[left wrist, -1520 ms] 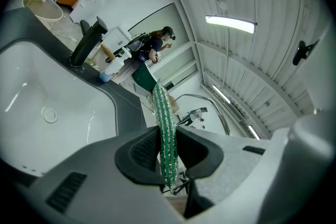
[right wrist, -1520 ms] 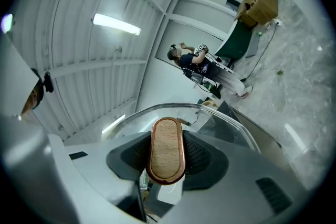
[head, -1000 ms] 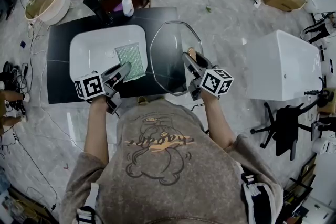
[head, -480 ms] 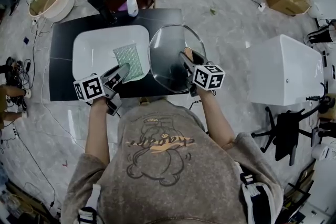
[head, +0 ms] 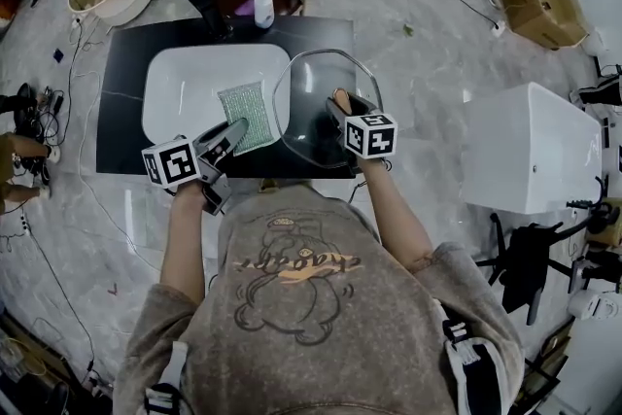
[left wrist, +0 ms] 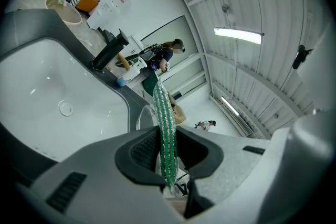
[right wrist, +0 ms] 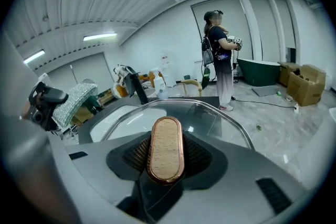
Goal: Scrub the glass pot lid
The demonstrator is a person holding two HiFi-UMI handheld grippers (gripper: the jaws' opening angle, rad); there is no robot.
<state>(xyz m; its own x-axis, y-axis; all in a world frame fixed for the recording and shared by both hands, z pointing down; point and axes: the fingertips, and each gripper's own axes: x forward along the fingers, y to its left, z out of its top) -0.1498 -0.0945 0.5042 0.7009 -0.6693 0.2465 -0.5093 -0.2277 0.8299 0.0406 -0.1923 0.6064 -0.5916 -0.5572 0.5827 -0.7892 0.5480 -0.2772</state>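
Black counter (head: 123,85): glass pot lid (head: 311,94) (sponge (head: 245,116) alongside)

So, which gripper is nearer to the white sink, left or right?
Left. The left gripper, clamping the green sponge, is over the near right corner of the sink. The right gripper holds the glass lid by its handle, off to the right of the sink.

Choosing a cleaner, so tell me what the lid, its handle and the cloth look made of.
Lid: clear glass, since the counter shows through it, with a shiny, probably metal, rim. Handle: pale wood grain face inside a copper-coloured band, likely metal. Cloth: green woven fibre with glittery threads, probably synthetic.
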